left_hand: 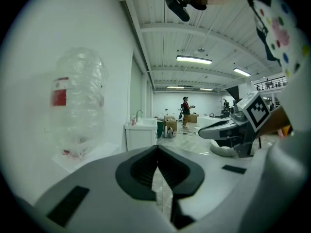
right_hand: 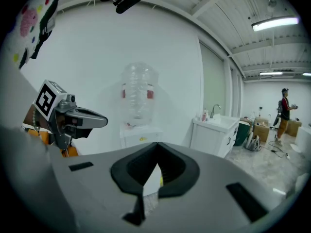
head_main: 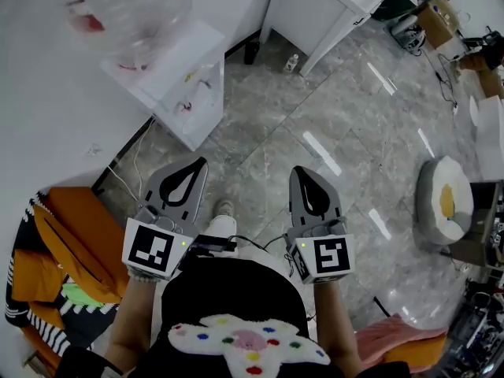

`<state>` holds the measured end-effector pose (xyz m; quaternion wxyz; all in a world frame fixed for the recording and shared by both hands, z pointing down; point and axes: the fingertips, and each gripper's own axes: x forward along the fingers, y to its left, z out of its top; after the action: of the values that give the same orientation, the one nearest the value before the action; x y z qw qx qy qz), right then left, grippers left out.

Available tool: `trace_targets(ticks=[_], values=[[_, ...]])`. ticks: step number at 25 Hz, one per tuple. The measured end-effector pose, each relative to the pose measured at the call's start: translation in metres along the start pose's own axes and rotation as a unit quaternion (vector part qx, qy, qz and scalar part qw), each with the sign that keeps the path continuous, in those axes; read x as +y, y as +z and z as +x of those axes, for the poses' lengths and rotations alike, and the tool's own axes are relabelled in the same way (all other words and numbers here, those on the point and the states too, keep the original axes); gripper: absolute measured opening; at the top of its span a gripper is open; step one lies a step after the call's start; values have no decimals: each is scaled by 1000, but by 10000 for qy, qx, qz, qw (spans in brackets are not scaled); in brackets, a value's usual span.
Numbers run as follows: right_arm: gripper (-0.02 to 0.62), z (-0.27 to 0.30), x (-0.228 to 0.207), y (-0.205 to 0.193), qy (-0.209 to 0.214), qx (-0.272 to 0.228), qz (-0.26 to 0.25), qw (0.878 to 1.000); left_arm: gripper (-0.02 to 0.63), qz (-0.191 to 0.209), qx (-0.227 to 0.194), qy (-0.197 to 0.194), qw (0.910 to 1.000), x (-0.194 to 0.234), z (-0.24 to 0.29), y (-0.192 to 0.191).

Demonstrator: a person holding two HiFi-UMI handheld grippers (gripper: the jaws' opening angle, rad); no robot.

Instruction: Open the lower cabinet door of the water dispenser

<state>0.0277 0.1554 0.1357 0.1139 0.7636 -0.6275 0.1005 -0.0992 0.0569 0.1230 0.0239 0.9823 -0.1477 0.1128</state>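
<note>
The white water dispenser (head_main: 175,73) (clear bottle (head_main: 134,10) on top) is standing upper left, left gripper (head_main: 201,164) and right gripper (head_main: 299,172) hovering closed, empty.

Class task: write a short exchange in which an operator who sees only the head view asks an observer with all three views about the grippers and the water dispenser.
Operator: Is the right gripper aimed at the water dispenser?
Observer: Yes; in its own view the water dispenser stands straight beyond its shut, empty jaws.
Operator: And the left gripper?
Observer: Its view has the bottle off to the left of its shut jaws, not ahead.
</note>
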Motion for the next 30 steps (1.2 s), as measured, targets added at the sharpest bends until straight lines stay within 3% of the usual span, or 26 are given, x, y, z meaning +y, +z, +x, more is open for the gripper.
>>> trace_targets(ticks=[5, 11, 15, 30], values=[[5, 30, 6, 9, 164, 44, 135, 9998, 11, -106, 13, 78, 9999, 25, 12, -1], [4, 42, 3, 8, 83, 114, -50, 9999, 11, -155, 61, 99, 9998, 39, 19, -7], [5, 45, 6, 5, 68, 438, 26, 9990, 11, -240, 12, 144, 9996, 46, 16, -7], [5, 78, 16, 20, 766, -8, -67, 9970, 11, -204, 65, 724, 9971, 65, 10, -10]])
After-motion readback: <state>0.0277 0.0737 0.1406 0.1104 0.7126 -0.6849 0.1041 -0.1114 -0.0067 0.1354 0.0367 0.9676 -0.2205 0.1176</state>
